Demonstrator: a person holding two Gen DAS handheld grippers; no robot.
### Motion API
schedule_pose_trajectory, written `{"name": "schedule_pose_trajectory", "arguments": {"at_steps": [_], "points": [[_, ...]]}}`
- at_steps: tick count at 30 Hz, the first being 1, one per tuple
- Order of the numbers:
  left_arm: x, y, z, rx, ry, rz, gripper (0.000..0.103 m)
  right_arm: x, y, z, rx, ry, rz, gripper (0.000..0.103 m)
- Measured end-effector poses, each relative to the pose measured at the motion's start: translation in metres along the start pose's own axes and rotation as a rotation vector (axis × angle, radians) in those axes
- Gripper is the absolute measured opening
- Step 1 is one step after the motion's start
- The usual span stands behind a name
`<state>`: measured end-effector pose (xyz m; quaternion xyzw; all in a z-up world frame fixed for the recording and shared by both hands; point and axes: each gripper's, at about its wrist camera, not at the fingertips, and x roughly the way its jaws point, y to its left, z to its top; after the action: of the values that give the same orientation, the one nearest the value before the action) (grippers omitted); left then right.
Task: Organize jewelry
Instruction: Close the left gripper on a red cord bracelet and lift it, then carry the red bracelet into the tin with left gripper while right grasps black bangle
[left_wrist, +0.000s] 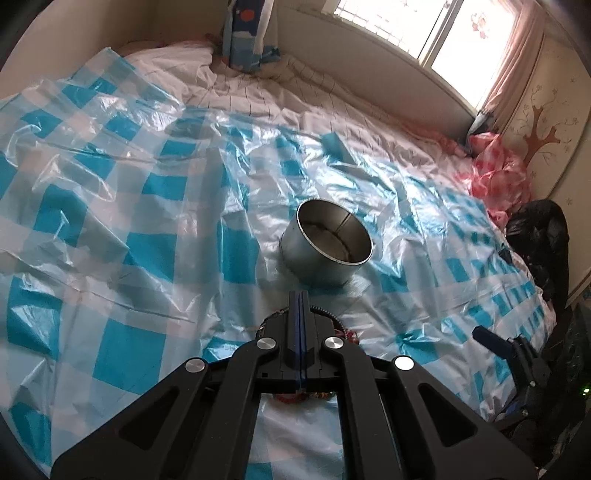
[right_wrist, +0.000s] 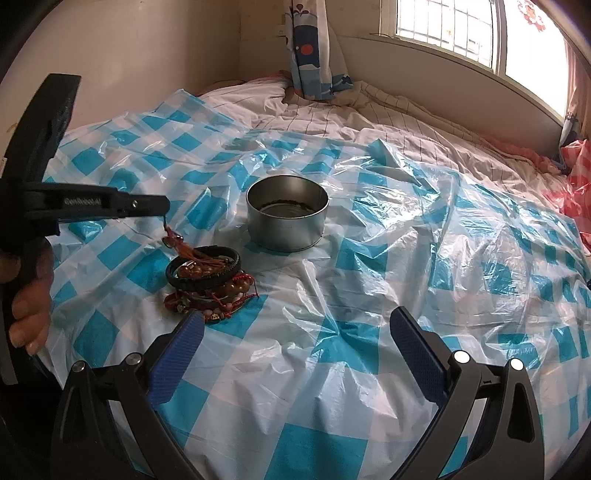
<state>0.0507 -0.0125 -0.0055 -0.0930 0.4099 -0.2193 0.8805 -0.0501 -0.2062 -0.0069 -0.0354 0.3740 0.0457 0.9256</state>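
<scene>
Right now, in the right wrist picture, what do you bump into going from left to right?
Hand → left gripper → bracelets → tin → pink bag.

The round tin (right_wrist: 287, 221) is bare metal, its wall brushed and dully reflective. The checked sheet (right_wrist: 332, 387) under it is thin glossy plastic, crinkled and shining where light hits. The bedding (right_wrist: 332, 114) beyond looks like soft matt cloth. The bracelets (right_wrist: 208, 284) mix polished brown beads, dark braided bands and red cord. The right gripper (right_wrist: 295, 350) is matt black plastic with ribbed blue pads (right_wrist: 177, 362) and shiny metal pins.
</scene>
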Motion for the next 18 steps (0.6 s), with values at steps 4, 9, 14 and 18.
{"name": "schedule_pose_trajectory", "arguments": {"at_steps": [4, 9, 14, 18], "points": [[-0.012, 0.004, 0.004, -0.024, -0.049, -0.032, 0.0, 0.002, 0.001, 0.002, 0.001, -0.004, 0.032, 0.097], [-0.032, 0.01, 0.01, -0.055, -0.139, -0.046, 0.0, 0.016, 0.012, 0.013, -0.027, -0.013, 0.157, 0.097], [-0.034, 0.015, 0.012, -0.063, -0.142, -0.033, 0.0, 0.05, 0.04, 0.031, -0.116, 0.015, 0.252, 0.097], [-0.034, 0.017, 0.012, -0.055, -0.135, -0.022, 0.0, 0.087, 0.057, 0.037, -0.158, 0.094, 0.277, 0.097]]}}
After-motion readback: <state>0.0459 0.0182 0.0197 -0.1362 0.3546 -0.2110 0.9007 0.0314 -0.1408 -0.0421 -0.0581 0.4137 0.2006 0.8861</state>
